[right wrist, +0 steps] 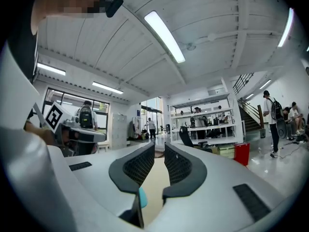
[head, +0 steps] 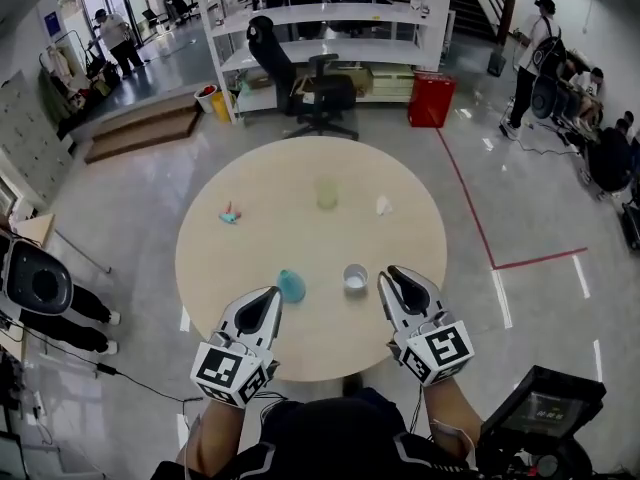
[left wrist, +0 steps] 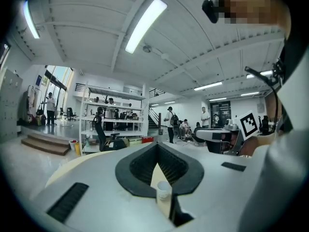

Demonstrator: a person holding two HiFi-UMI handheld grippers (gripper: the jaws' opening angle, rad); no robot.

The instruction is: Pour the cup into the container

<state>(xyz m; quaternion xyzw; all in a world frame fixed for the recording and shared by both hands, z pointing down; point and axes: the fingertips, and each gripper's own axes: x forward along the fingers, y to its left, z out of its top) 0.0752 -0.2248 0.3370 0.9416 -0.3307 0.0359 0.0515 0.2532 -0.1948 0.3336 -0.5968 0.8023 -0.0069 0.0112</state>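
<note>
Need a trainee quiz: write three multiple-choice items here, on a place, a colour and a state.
1. Where is the white cup? A on the floor; B between the left gripper and right gripper; C on a shelf.
2. What colour is the centre cup? A red; B pale yellow-green; C black.
3. How are the left gripper's fingers? A wide apart; B clamping the white cup; C closed, empty.
Answers: B, the head view shows it between them; B, it looks translucent yellow-green; C, the tips meet in the left gripper view.
</note>
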